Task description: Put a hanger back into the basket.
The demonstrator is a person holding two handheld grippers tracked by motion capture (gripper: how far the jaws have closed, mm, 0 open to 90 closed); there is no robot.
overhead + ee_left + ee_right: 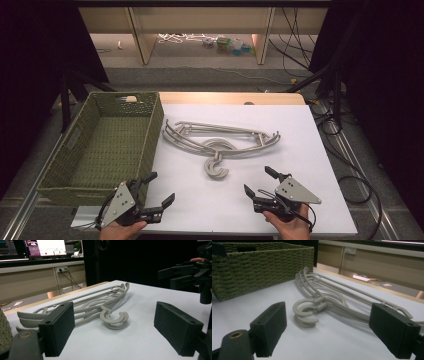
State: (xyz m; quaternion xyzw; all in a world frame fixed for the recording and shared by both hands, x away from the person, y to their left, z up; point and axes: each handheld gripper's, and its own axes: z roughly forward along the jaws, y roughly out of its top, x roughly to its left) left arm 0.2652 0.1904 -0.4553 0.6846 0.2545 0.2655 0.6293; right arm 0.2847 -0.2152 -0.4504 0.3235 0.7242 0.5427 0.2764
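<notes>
Several grey plastic hangers lie stacked on the white tabletop, their hooks pointing toward the near edge. My left gripper rests near the front left, open and empty, just off the basket's near corner. My right gripper sits at the front right, also open and empty. Both point at the hooks from opposite sides without touching them. In the left gripper view the hooks lie ahead between the wide jaws, with the right gripper beyond. The right gripper view has the hooks ahead.
A green woven basket, empty, stands at the table's left side and shows as a wall in the right gripper view. Cables trail on the floor at the right. A desk frame and clutter stand beyond the table.
</notes>
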